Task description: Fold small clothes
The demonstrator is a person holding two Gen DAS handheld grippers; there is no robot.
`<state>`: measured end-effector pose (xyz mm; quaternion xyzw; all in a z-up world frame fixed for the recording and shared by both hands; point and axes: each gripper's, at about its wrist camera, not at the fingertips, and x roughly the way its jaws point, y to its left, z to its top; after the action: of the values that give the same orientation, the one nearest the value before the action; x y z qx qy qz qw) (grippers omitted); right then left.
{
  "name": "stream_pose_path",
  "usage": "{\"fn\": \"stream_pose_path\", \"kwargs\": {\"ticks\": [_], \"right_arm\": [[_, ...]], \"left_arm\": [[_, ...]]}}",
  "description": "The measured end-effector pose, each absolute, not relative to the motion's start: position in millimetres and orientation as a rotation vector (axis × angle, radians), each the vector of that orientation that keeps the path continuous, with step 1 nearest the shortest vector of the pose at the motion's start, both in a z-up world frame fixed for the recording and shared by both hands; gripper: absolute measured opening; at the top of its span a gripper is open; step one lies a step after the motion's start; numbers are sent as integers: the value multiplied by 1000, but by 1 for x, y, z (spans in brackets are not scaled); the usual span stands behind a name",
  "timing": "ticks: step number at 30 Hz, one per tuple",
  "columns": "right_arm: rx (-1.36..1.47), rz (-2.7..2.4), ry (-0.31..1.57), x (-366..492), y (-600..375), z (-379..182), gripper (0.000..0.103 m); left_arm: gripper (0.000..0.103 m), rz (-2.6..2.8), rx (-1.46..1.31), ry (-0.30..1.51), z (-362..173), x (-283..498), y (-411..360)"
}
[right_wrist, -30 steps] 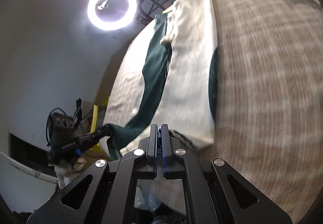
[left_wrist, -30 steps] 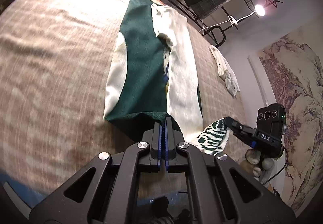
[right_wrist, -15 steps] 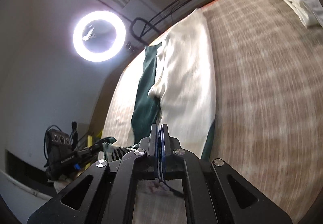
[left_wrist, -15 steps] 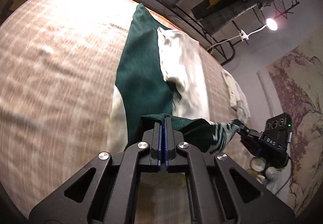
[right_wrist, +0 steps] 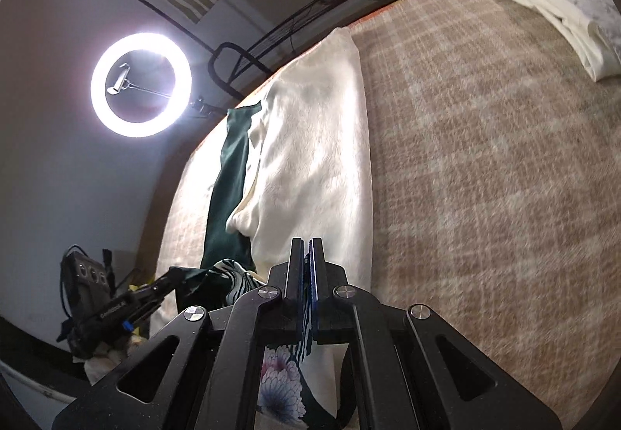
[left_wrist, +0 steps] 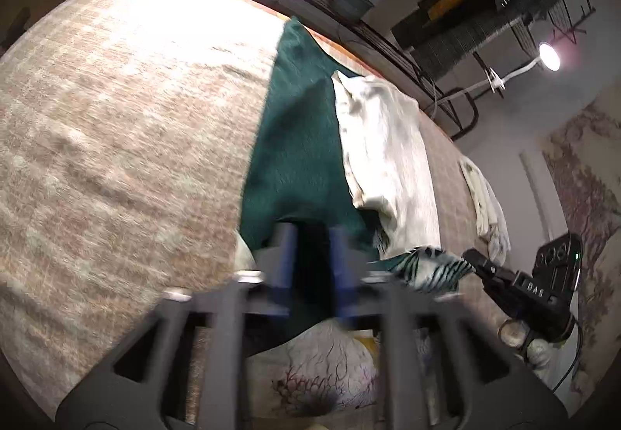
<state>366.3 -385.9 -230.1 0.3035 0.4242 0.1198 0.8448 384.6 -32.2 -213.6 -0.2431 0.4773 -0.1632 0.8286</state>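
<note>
A green and cream garment (left_wrist: 299, 143) lies lengthwise on the plaid bed cover (left_wrist: 116, 158), its near end lifted. My left gripper (left_wrist: 312, 255) is blurred, its blue pads (left_wrist: 285, 255) now apart, with green cloth still between them. My right gripper (right_wrist: 307, 267) is shut on the garment's patterned hem (right_wrist: 306, 337); it also shows in the left wrist view (left_wrist: 481, 267), holding the striped corner (left_wrist: 431, 267). In the right wrist view the cream side (right_wrist: 310, 158) faces up and the left gripper (right_wrist: 170, 278) holds the green edge (right_wrist: 225, 189).
A folded cream cloth (right_wrist: 570, 3) lies at the far right of the bed; it also shows in the left wrist view (left_wrist: 485, 205). A ring light (right_wrist: 141, 84) and a metal rack (left_wrist: 485, 22) stand behind the bed.
Both grippers carried the near hem forward over the garment. The left gripper's jaws, shut before, have parted. The right stays clamped.
</note>
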Motion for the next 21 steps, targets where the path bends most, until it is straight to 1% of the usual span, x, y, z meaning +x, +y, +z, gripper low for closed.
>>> {"fn": "stream_pose_path", "kwargs": {"ticks": [1, 6, 13, 16, 18, 21], "right_arm": [[628, 245, 900, 367, -386, -229, 2], [623, 257, 920, 359, -393, -229, 3], [633, 304, 959, 349, -397, -238, 3], [571, 314, 943, 348, -387, -233, 3], [525, 374, 924, 349, -372, -226, 6], [441, 459, 951, 354, -341, -226, 6]], "left_arm": [[44, -333, -524, 995, -211, 383, -28], [44, -343, -494, 980, -205, 378, -19], [44, -331, -427, 1023, -220, 373, -23], [44, -345, -396, 1026, -221, 372, -34], [44, -365, -366, 1026, -221, 370, -43], [43, -385, -304, 1025, -223, 368, -58]]}}
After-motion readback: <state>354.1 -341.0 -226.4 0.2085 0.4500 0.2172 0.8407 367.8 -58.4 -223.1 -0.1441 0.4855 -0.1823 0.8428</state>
